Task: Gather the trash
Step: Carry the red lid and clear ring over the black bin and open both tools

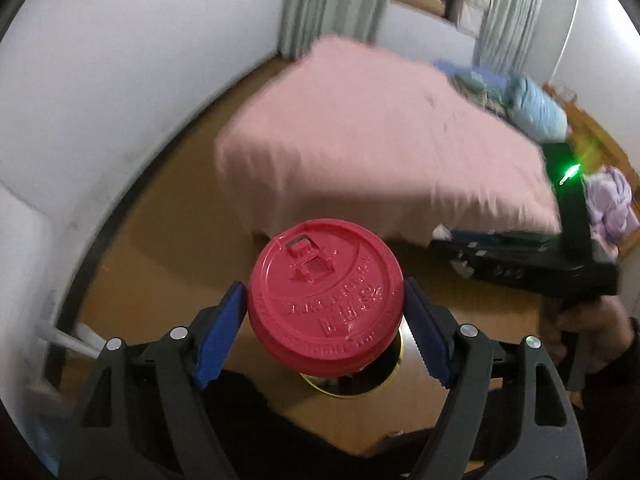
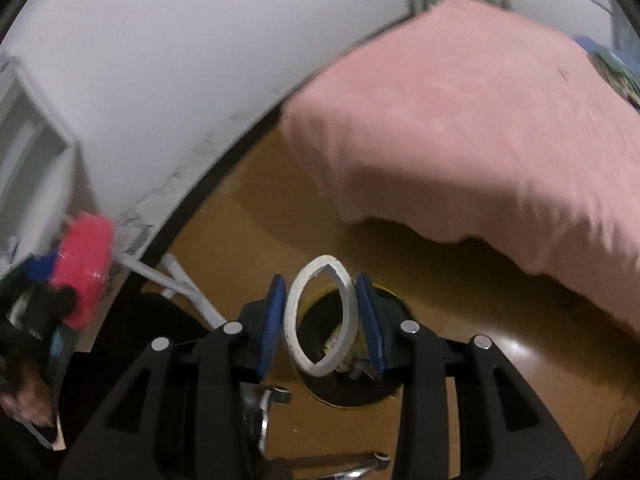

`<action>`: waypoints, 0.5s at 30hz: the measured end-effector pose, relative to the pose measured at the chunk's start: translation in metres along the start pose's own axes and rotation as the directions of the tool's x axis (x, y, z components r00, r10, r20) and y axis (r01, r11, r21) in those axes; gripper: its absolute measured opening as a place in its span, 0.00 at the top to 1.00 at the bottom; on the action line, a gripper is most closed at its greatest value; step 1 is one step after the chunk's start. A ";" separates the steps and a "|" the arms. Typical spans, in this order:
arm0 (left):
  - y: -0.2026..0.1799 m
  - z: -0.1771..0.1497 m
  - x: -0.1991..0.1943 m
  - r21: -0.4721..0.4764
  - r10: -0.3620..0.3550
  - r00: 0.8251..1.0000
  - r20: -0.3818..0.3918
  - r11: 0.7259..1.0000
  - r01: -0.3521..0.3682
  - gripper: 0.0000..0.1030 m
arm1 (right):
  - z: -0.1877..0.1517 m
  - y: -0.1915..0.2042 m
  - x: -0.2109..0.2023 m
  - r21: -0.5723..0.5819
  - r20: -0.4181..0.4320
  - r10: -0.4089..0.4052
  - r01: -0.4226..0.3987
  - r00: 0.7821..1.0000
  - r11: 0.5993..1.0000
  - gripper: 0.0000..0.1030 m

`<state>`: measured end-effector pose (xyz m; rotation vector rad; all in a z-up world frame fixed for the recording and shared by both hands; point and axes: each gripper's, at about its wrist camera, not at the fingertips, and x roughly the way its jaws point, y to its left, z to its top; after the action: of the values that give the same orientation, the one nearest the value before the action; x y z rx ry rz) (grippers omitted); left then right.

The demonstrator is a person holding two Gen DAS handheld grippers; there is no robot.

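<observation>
My left gripper (image 1: 325,316) is shut on a red plastic cup lid (image 1: 325,300), held flat above the floor. Below it sits a round bin with a gold rim (image 1: 352,388), mostly hidden by the lid. My right gripper (image 2: 322,316) is shut on a white ring squeezed into an oval (image 2: 320,316), held over the same dark bin (image 2: 348,380), which has scraps inside. The red lid (image 2: 82,268) and left gripper show blurred at the left of the right wrist view. The right gripper's black body (image 1: 560,252) shows at the right of the left wrist view.
A bed with a pink cover (image 1: 380,140) (image 2: 480,128) stands beyond the bin on a wooden floor (image 2: 260,208). A white wall (image 1: 120,80) runs along the left. Clothes and a blue bundle (image 1: 536,108) lie at the bed's far end. White pipes (image 2: 176,280) lie near the wall.
</observation>
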<state>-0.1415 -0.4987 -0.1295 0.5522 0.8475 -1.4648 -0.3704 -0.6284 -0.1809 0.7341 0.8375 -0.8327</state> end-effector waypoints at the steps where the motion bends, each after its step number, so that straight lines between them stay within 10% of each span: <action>1: -0.004 -0.003 0.027 -0.007 0.003 0.999 -0.047 1.000 -0.003 0.26 | -0.004 -0.007 0.008 0.009 -0.015 -0.010 0.011 1.000 1.000 0.64; 8: -0.016 -0.032 0.138 -0.028 -0.050 0.977 -0.207 0.999 0.045 0.26 | -0.035 -0.042 0.068 0.069 -0.155 -0.036 0.048 0.987 0.997 0.64; 15: -0.004 -0.058 0.166 -0.077 -0.080 0.958 -0.276 0.995 0.061 0.26 | -0.044 -0.046 0.087 0.089 -0.211 -0.019 0.039 0.977 0.995 0.64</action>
<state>-0.1700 -0.5577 -0.2924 0.6948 1.1444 -1.4362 -0.3883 -0.6428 -0.2861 0.9045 1.0050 -0.8342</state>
